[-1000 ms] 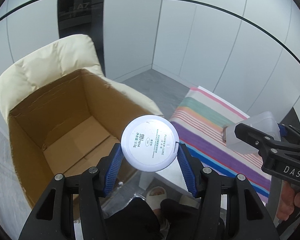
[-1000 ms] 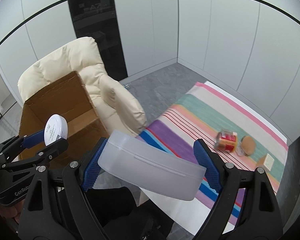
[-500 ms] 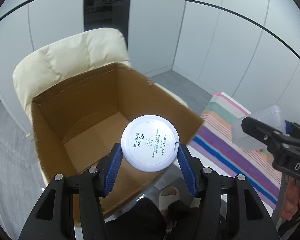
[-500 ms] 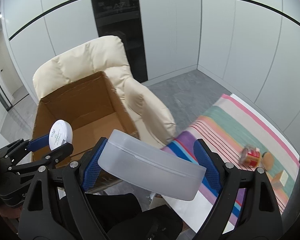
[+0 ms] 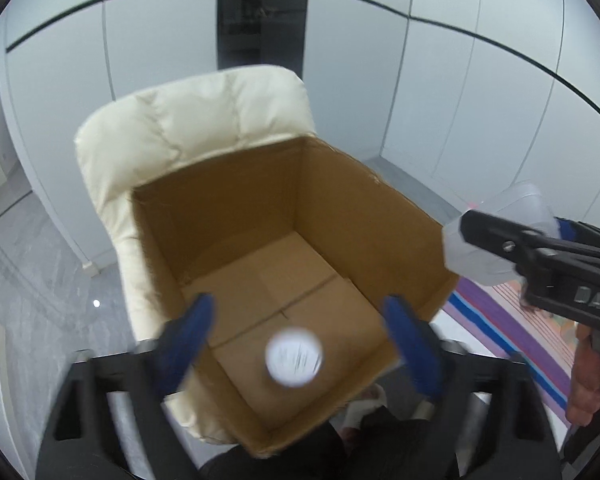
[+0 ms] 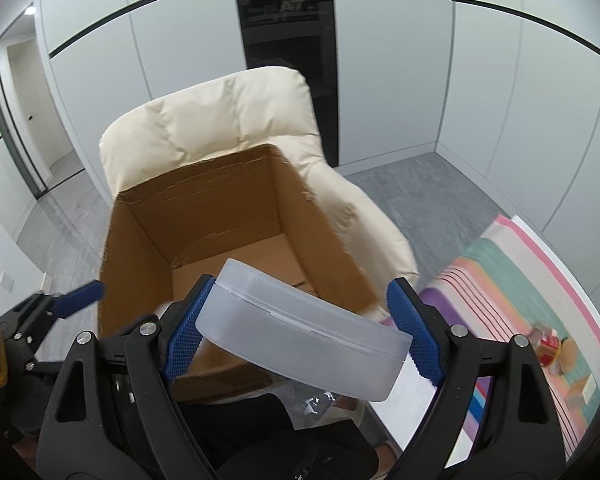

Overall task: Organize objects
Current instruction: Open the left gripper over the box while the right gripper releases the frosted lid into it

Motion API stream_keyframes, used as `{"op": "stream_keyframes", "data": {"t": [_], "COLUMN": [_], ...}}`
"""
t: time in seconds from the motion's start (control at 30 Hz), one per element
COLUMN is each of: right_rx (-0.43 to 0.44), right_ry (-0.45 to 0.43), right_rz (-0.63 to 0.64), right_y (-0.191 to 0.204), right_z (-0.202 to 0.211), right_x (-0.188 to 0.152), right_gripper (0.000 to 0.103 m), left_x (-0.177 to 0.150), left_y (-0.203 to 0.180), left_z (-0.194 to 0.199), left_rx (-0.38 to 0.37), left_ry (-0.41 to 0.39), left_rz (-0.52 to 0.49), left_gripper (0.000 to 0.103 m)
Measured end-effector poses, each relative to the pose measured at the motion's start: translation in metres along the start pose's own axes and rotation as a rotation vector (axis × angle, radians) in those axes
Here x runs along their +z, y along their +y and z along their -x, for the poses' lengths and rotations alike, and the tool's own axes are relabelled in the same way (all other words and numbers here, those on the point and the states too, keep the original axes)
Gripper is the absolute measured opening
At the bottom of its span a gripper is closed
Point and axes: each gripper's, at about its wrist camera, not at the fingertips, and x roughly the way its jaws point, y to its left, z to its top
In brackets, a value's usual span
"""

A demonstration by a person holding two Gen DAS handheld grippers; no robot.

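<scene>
The left gripper (image 5: 296,344) jaws were opening, the round tin (image 5: 294,355) free above the box (image 5: 364,216); the right gripper (image 6: 300,330) jaws gripped a plastic container (image 6: 304,336)

From my left wrist camera I can read raised letters "DAS" on the black body of the right gripper (image 5: 512,236) — anything after them runs out of the picture. The white round tin (image 5: 294,355) in the cardboard box (image 5: 364,216) carries lines of dark print on its lid, but they are too blurred for me to read. From my right wrist camera I make out a faint "A7" on the dark glass panel (image 6: 288,12) behind the chair — and the label on the small red jar (image 6: 546,346) on the striped cloth (image 6: 512,276) is too small for me to read.
</scene>
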Motion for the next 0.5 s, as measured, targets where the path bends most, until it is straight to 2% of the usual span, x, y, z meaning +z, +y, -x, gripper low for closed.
{"op": "stream_keyframes", "data": {"t": [0.17,0.5], "right_rx": [0.025,0.039], "right_ry": [0.016,0.040], "right_rz": [0.038,0.117], "right_y": [0.025,0.061], "right_z": [-0.014,-0.030], "right_x": [0.007,0.010], "right_gripper": [0.088,0.089], "left_x": [-0.003,-0.003], "left_y": [0.025,0.061], "left_z": [0.010,0.011], "left_rx": [0.056,0.088], "left_ry": [-0.018,-0.008], "left_rz": [0.038,0.123], "left_gripper": [0.103,0.103]}}
